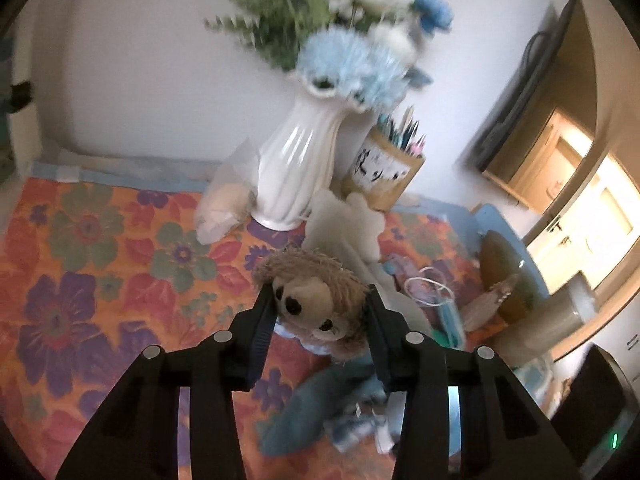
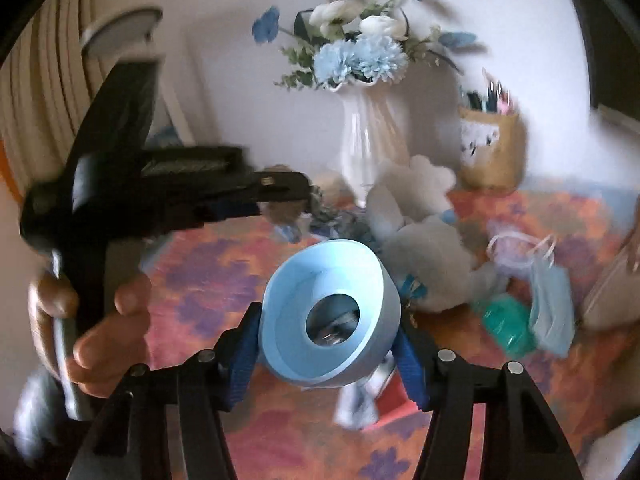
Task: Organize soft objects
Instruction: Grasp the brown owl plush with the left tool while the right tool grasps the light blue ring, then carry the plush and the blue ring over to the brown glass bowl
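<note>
Claw (image 1: 320,312) above floral tablecloth (image 1: 100,260)

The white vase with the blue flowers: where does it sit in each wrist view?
Left wrist view: the white vase stands upper centre, leaning in the picture, behind the brown plush toy between the left gripper fingers.
Right wrist view: the vase stands upright, upper centre, behind the light blue round cup in the right gripper.
Shared landmark: the pen holder beside the vase.

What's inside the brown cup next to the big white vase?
Pens and pencils stick up out of the brown cup, beside the white vase. Only their tops show; the cup's wall hides the rest and anything at the bottom.
</note>
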### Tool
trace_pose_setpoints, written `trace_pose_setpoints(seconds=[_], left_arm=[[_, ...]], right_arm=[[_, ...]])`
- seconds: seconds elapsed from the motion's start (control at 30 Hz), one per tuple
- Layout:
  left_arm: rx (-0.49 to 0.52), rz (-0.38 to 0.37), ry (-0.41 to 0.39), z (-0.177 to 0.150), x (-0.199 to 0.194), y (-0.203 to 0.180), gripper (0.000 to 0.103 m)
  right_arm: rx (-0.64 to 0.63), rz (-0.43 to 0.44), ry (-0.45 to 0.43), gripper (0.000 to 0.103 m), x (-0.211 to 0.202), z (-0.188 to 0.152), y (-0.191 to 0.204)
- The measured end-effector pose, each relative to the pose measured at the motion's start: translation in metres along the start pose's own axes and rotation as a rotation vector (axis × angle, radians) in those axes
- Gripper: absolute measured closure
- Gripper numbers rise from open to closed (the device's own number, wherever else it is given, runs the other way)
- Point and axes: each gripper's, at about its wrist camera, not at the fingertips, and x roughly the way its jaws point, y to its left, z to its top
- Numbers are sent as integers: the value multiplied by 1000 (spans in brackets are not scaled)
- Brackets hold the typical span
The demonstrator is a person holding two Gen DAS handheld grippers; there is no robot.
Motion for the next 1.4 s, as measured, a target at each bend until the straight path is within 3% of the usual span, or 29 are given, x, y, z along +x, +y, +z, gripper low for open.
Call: trace_pose_setpoints(seconds=[0.23, 0.3, 0.4, 0.53, 0.63, 0.67, 0.73, 0.87, 0.93, 0.97, 1.1, 1.2, 1.23, 1.3, 1.33, 1.37, 1.4], left_arm=[[-21, 87, -82, -51, -62, 5, 64], [-35, 139, -75, -70, -63, 11, 64], [-67, 146, -21, -94, -52, 23, 64], [-59, 208, 2, -114, -42, 30, 64], [-54, 212, 3, -120, -43, 31, 61], [-53, 208, -4, -119, -44, 31, 60], [-60, 218, 5, -123, -43, 33, 53], [-70, 220, 69, -125, -33, 35, 50], [-75, 232, 76, -125, -31, 35, 26], [-75, 236, 66, -124, -33, 35, 25], [-69, 235, 58, -124, -34, 33, 25], [-102, 223, 60, -123, -33, 38, 25], [-121, 208, 58, -123, -34, 41, 25], [-157, 183, 44, -123, -37, 47, 25], [-171, 168, 31, -122, -39, 50, 29], [-177, 152, 26, -121, -39, 52, 36], [-185, 139, 35, -120, -37, 54, 60]], right_arm=[[54, 115, 82, 43, -34, -32, -3], [53, 103, 119, 43, -35, -45, -6], [48, 71, 181, 42, -34, -64, -11], [53, 56, 266, 39, -29, -83, -15], [42, 30, 267, 31, -30, -88, -15], [46, 28, 265, 19, -30, -87, -16], [49, -6, 246, 5, -31, -86, -17], [18, -47, 255, 4, -27, -91, -14], [-20, -79, 247, 3, -26, -94, -8], [-41, -100, 246, 2, -25, -96, -4], [-118, -204, 241, 2, -21, -105, 11], [-111, -212, 224, 2, -23, -106, 12], [-100, -208, 217, 4, -24, -106, 11], [-91, -200, 196, 21, -29, -105, 10], [-96, -205, 187, 36, -30, -105, 11], [-107, -213, 183, 36, -31, -105, 12], [-112, -211, 179, 36, -32, -105, 12]])
